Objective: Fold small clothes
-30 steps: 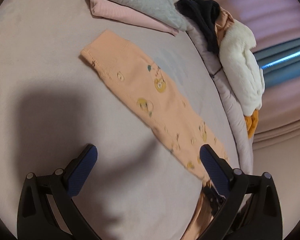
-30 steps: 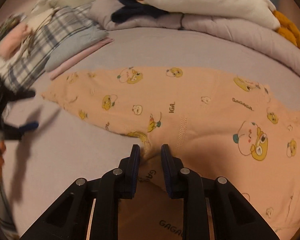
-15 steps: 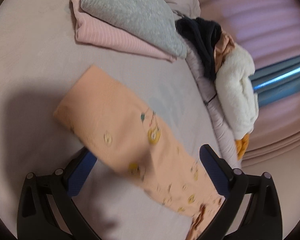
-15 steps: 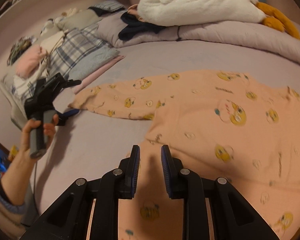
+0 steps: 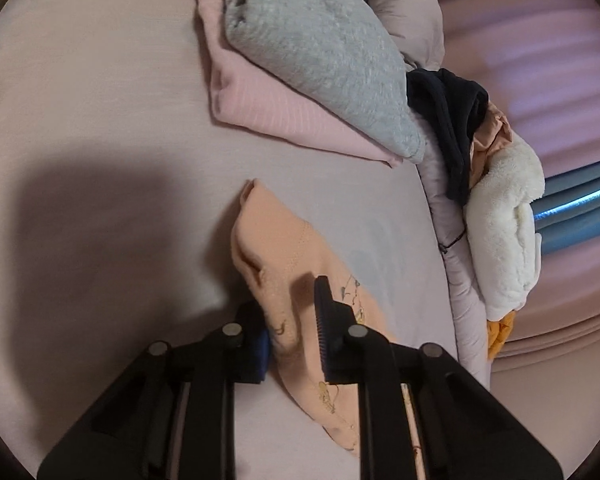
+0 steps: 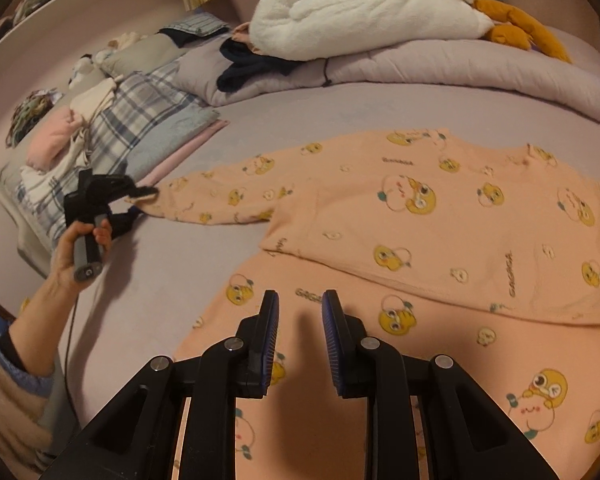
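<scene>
1. The left gripper (image 5: 296, 320) has just been closing, and the peach sleeve (image 5: 276, 264) now sits bunched between its pads; the fingers pinch the cloth near the cuff.
2. In the right wrist view the same gripper (image 6: 140, 194) sits at 9 o'clock, held by a hand (image 6: 76, 248), with the sleeve tip at its fingers.
3. The right gripper (image 6: 300, 320) hovers at 6 o'clock over the lower part of the peach garment (image 6: 440, 220); its jaws stand a little apart with nothing between them, only cloth beneath.
4. The garment lies flat on the bed (image 6: 172, 280), spreading from centre toward 3 o'clock, its sleeve stretched toward 9 o'clock.
5. Beyond the sleeve, in the left wrist view, a grey knit (image 5: 312, 48) lies on a pink fold (image 5: 268, 108) at 12 o'clock.
6. A dark garment (image 5: 448, 116) is at 2 o'clock, touching a white plush (image 5: 504, 232) at 3 o'clock.
7. In the right view, a quilt (image 6: 440, 68) runs along the far edge at 1 o'clock, the plush on it.
</scene>
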Tool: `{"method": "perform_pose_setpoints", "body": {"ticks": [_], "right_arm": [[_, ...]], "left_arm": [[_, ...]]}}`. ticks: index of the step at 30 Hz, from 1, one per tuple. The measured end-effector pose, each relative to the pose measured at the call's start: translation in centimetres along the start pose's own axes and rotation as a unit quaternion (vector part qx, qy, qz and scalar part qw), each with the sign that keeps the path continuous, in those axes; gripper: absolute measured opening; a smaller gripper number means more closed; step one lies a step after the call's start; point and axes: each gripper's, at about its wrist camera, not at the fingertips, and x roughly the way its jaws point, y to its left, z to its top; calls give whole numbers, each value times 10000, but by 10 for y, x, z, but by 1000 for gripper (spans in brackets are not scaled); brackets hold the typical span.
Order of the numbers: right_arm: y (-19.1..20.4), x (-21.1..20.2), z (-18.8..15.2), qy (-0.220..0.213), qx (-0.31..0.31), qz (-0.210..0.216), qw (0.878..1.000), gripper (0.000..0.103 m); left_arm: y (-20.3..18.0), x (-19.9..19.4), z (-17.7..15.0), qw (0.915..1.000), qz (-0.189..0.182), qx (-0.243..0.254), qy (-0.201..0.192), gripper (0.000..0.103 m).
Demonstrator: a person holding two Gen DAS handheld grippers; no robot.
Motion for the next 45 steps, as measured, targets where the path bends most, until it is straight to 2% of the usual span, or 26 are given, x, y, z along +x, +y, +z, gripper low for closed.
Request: {"method": "perform_pose_setpoints", "body": {"ticks": [1,8,17,20,26,27,29,34,39,42,44,45], "right_arm": [[-2,0,-1,6,61,9,10000,25],[-9,-9,-4,-81,305,67,9995,25],[-20,-25,-9,-258,520,94,9983,25],[-26,-32,-11,-326,640,112,9974,25],[-52,-50,-16,-539,1098,179,9923,25],[-57,-52,-17,-567,1183,201,9912,25],[-69,-54,-19,-605,1400,238,9880,25],[-101,-58,-22,-704,2024,378,9760,25],[-134,-65,-31,-901,2718,440,9571,25],[-149,-68,-38,-959,3009,474,9476,25],[-155,-71,-43,-969,3115,481,9441,27],[-157,-71,-45,-969,3147,481,9430,28]], "left_arm": [[0,0,0,10000,10,-7,14,8],[-41,-15,-10,9977,-223,645,2,7],[-125,-33,-64,9791,-679,1901,252,6],[-159,-36,-98,9664,-893,2371,432,6],[-210,-31,-166,9400,-1309,3010,935,6],[-220,-27,-183,9332,-1340,3165,1044,6],[-229,-20,-206,9251,-1347,3341,1203,6],[-245,9,-277,9009,-1236,3796,1706,6],[-249,43,-335,8777,-893,4234,2058,6],[-244,61,-359,8665,-720,4346,2345,8],[-243,71,-367,8616,-657,4342,2547,12],[-240,72,-369,8579,-667,4381,2600,18]]}}
